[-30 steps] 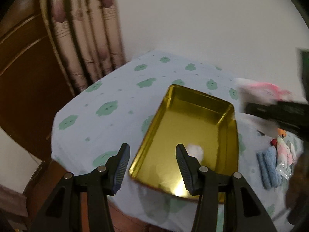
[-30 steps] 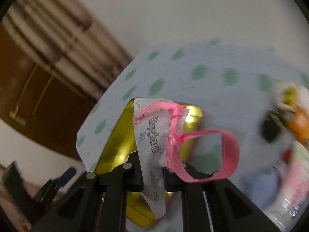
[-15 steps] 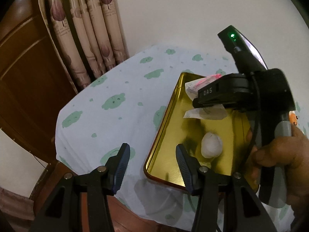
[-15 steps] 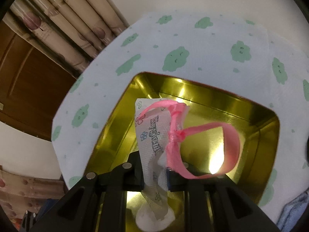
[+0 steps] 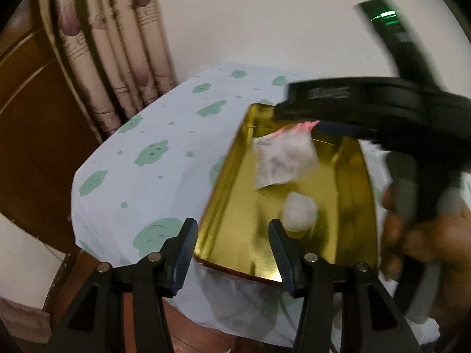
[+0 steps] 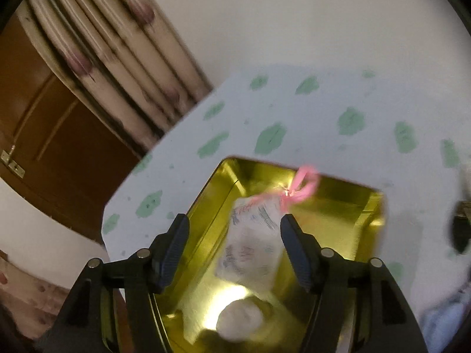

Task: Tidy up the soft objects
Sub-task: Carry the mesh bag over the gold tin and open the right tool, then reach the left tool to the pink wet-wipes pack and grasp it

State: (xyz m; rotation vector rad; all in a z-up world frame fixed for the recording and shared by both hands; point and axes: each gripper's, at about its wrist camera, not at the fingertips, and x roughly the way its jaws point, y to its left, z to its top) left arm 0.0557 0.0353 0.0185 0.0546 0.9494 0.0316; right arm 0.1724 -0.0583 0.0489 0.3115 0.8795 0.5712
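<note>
A gold metal tray (image 6: 347, 203) sits on a tablecloth (image 5: 164, 158) printed with green shapes. The right gripper (image 6: 235, 250) is spread wide above the tray, with a white pouch (image 6: 250, 247) tied with pink ribbon (image 6: 303, 185) between its fingers, blurred. A white cotton ball (image 6: 240, 320) lies at 6 o'clock. The left gripper (image 5: 232, 253) is also wide, holding nothing, at the tray's near edge.

So the white printed pouch tied with pink ribbon (image 6: 253, 244) sits in the shiny gold metal tray (image 6: 347, 206), beside a white cotton ball (image 6: 240, 319).
</note>
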